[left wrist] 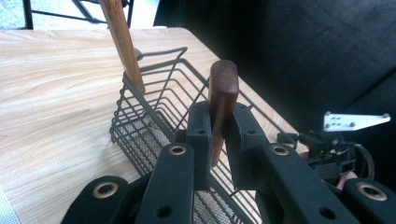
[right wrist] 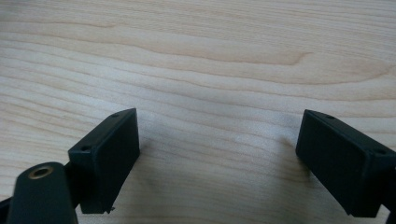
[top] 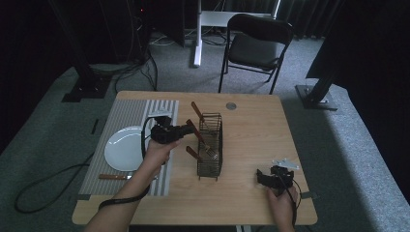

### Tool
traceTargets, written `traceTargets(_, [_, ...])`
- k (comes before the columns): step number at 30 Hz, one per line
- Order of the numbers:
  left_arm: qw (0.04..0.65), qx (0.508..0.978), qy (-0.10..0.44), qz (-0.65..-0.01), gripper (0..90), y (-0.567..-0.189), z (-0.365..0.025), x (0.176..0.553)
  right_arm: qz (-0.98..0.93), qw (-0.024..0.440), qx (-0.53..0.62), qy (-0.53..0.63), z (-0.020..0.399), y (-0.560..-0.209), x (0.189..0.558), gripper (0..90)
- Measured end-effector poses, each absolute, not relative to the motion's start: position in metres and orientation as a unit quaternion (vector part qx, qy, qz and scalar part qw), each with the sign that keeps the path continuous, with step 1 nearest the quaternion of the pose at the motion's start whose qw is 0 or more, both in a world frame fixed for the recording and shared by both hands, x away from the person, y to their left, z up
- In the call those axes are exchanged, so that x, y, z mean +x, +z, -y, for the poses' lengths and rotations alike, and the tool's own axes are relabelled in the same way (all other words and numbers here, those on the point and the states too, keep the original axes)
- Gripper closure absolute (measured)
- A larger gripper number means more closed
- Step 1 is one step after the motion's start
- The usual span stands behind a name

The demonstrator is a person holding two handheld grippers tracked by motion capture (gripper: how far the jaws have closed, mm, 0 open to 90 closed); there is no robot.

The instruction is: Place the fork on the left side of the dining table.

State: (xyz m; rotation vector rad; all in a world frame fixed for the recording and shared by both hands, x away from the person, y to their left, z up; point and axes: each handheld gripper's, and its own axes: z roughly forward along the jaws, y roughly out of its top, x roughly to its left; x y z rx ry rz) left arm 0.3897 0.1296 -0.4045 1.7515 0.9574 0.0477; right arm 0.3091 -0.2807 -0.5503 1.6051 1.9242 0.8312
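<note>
- My left tool (left wrist: 218, 135) is pinching the dark wooden handle (left wrist: 222, 100) of a piece of cutlery standing in the wire basket (left wrist: 140, 126) on the desk (left wrist: 56, 93).
- The handle is stiff, light, smooth; gripping near its top end risks it pivoting.
- The working end is hidden in the mesh, probably a fork.
- My right tool (right wrist: 217, 154) rests spread above bare desk, holding nothing.

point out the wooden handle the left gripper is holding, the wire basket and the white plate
wooden handle (left wrist: 223, 88), left gripper view, on its rounded upper end above the pads
wire basket (top: 211, 166), high view, on its near mesh wall
white plate (top: 121, 150), high view, on its bare middle
</note>
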Motion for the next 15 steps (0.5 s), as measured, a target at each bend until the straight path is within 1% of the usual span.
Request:
traceTargets(7, [0.546,0.741,0.021,-0.390,80.4,-0.391,-0.128,0.382,-0.706,0.249,0.589,0.305,0.281,-0.550,0.309,13.0])
traceTargets(15, [0.562,0.731,0.026,-0.385,80.4,-0.372,-0.133,0.374,-0.706,0.248,0.589,0.305,0.281,-0.550,0.309,13.0])
